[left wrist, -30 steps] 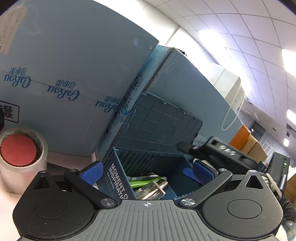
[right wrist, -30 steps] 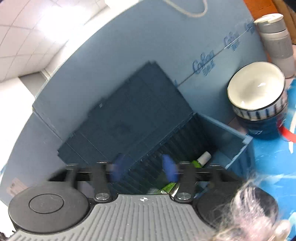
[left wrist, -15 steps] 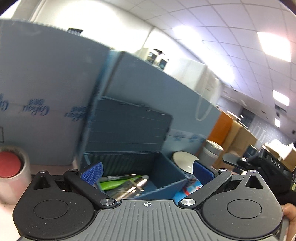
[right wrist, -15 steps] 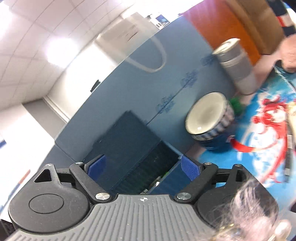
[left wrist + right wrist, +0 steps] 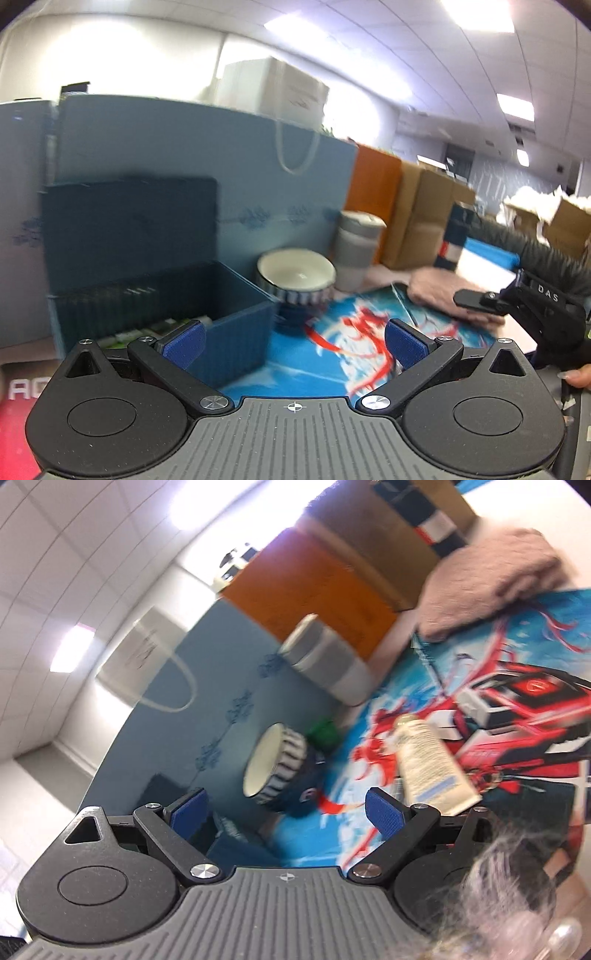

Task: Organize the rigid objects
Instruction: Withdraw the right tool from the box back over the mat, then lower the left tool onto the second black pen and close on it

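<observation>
A dark blue storage box (image 5: 229,328) with its lid up stands left in the left wrist view, with green and white items inside. My left gripper (image 5: 293,341) is open and empty, just in front of the box's right corner. My right gripper (image 5: 286,812) is open and empty, above the blue printed mat (image 5: 498,738). A cream tube (image 5: 428,768) lies on the mat right of its right finger. A white bowl with a blue striped rim (image 5: 297,275) sits beyond the box; it also shows in the right wrist view (image 5: 275,766). The right gripper's body (image 5: 524,306) shows at the right.
A grey lidded tumbler (image 5: 356,243) (image 5: 328,664) stands behind the bowl. A pink fuzzy cloth (image 5: 495,579) lies at the mat's far edge. A blue paper bag (image 5: 207,177), an orange box (image 5: 375,199) and cardboard boxes (image 5: 424,218) line the back. A green cap (image 5: 325,733) sits by the bowl.
Both grippers swung right, away from the open box and toward the mat. The right gripper's jaws opened wider. The red tape roll left the left view.
</observation>
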A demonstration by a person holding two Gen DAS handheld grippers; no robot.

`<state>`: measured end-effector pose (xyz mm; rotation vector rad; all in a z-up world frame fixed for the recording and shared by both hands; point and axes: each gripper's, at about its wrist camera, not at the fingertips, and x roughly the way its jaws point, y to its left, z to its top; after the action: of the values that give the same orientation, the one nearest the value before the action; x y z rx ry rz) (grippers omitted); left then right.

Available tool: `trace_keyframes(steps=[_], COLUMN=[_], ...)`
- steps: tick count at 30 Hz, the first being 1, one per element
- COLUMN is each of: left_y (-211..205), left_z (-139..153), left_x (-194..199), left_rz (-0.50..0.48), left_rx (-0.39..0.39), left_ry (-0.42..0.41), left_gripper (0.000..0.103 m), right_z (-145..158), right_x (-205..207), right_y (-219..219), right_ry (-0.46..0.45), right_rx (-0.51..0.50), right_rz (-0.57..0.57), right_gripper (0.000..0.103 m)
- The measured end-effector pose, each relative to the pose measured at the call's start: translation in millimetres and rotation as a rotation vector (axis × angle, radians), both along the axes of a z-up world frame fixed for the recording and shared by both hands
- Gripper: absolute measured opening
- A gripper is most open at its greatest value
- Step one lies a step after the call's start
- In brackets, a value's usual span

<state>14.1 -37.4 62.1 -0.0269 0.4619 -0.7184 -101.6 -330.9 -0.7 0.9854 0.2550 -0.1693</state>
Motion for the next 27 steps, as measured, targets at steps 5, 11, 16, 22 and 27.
trace_keyframes(steps=[5,11,16,22,27], left_y=[-31,-66,-100,-152,-196], left_z=[-16,-42,-57,-78,-93], left_x=[-6,-7,-3,9,17], left_rz=[-0.016,-0.033,-0.102,-0.199,-0.247], left_rx=[0.073,0.101,0.155,0.268,0.394], left_ry=[-0.021,-0.074,-0.064,-0.015,-0.012], left_gripper=[0.103,0.102,0.09,0.069,0.055], right_z=[-22,-35,-45,-59,-64], right_x=[-14,-18,-18,-19,-24], right_y=[-19,-31,-33,-35,-44], right_ry=[0.002,0.017,-0.009,-0.053,-0.067], right_rx=[0.007,-0.085,-0.184,-0.194,-0.12], right_rz=[-0.087,-0.18,-0.285,-0.298,-0.321], right_gripper=[0.092,0.095,0.095,0.095,0.095])
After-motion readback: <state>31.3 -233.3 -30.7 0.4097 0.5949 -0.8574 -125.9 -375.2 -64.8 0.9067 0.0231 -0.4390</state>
